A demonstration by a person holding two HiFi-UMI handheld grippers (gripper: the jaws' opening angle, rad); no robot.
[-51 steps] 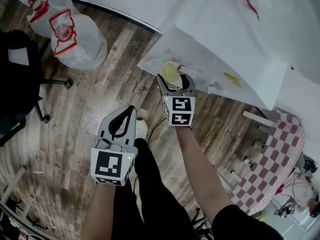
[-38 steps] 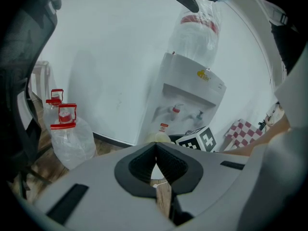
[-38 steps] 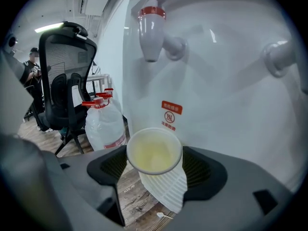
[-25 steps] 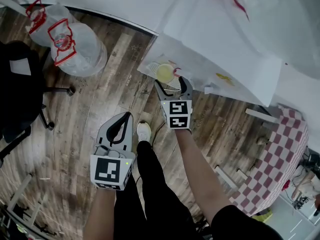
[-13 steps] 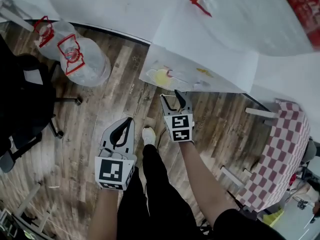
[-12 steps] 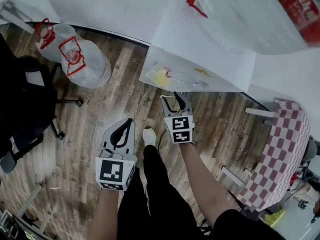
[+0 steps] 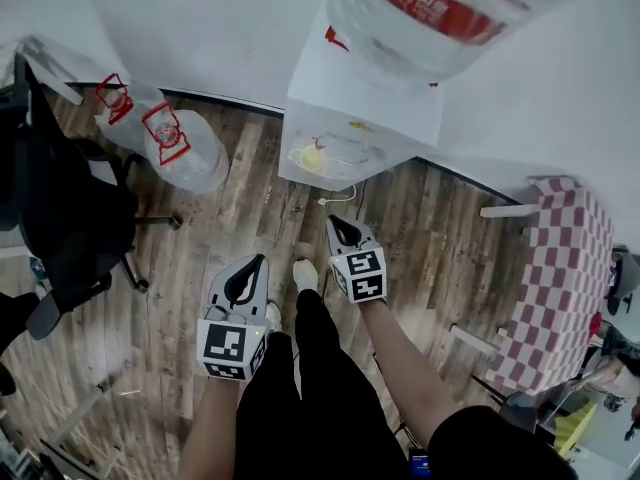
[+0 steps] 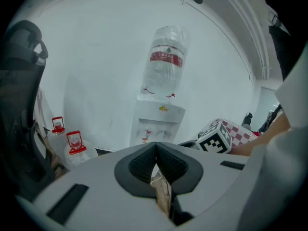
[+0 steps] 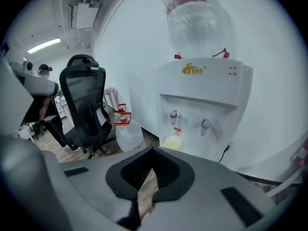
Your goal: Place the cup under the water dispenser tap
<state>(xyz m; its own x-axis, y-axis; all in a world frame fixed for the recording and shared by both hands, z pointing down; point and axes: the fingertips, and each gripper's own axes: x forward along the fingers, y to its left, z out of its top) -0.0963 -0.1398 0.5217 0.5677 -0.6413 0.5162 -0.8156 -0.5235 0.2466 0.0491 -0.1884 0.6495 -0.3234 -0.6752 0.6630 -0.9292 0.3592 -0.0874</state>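
A yellow cup [image 7: 313,155] stands on the drip tray of the white water dispenser [image 7: 350,118]. In the right gripper view the cup [image 9: 173,142] sits beneath the red tap [image 9: 173,115], with a blue tap [image 9: 205,124] to its right. My right gripper [image 7: 333,221] hangs over the wood floor well short of the dispenser, shut and empty [image 9: 153,150]. Further back and to the left, my left gripper [image 7: 258,260] is also shut with nothing in it [image 8: 155,146]. A large water bottle [image 8: 166,64] tops the dispenser [image 8: 156,121].
Two spare water bottles with red handles [image 7: 175,143] lie on the floor left of the dispenser. A black office chair [image 7: 60,228] stands at the far left. A red-checked cloth [image 7: 565,268] covers a table at the right. A cable [image 7: 340,196] trails by the dispenser's base.
My right gripper has let go of the cup, drawn back from the dispenser and shut. Both grippers have risen and moved away. The cup stays under the tap.
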